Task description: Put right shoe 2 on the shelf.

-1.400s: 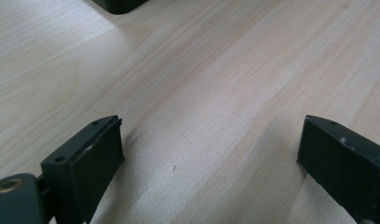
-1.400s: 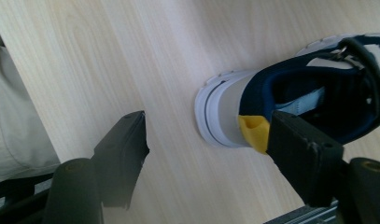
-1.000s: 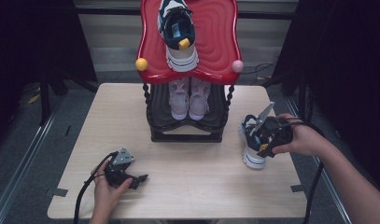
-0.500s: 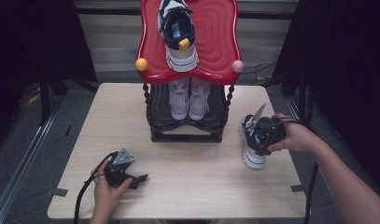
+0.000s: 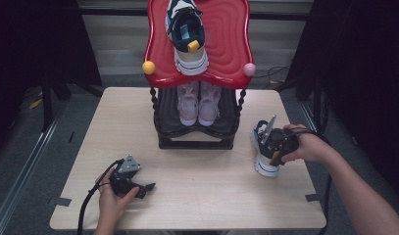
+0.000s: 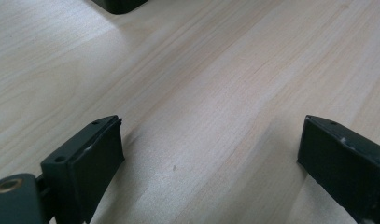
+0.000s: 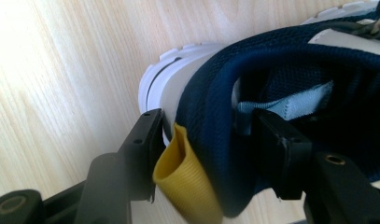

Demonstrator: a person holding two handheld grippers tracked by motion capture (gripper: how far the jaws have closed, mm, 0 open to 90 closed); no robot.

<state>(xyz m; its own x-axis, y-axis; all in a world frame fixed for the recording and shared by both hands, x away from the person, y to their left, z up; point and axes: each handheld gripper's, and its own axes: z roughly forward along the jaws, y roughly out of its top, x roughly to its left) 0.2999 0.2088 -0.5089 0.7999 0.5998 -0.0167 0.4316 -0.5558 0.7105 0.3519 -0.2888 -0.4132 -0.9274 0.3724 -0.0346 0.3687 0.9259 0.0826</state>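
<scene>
Your left gripper (image 5: 147, 186) lies low on the near-left part of the table (image 5: 211, 196), your left hand (image 5: 112, 196) around its body and its cable trailing toward the table's near edge. In the left gripper view its jaws stand wide apart with bare light wood between them; nothing is held.

Centre, far side: a two-tier shoe rack (image 5: 196, 132). A navy and white sneaker (image 5: 188, 35) with a yellow heel tab sits on its red upper shelf (image 5: 226, 44). A pair of pale pink sneakers (image 5: 199, 101) sits side by side on the black lower shelf.

Right: a second navy and white sneaker (image 5: 263, 152) stands on the table just beside the rack's right foot, upright on its sole. Your right gripper (image 5: 269, 148) is at its heel, your right hand (image 5: 305, 145) behind it. In the right gripper view one jaw sits outside the heel, beside the white sole and the yellow pull tab (image 7: 187, 179); the other sits inside the shoe's opening, next to a light blue inner loop (image 7: 290, 103). The padded navy collar (image 7: 215, 140) is between them. The jaws have just been closing around that collar. Whether the pads already press it, you cannot tell.
</scene>
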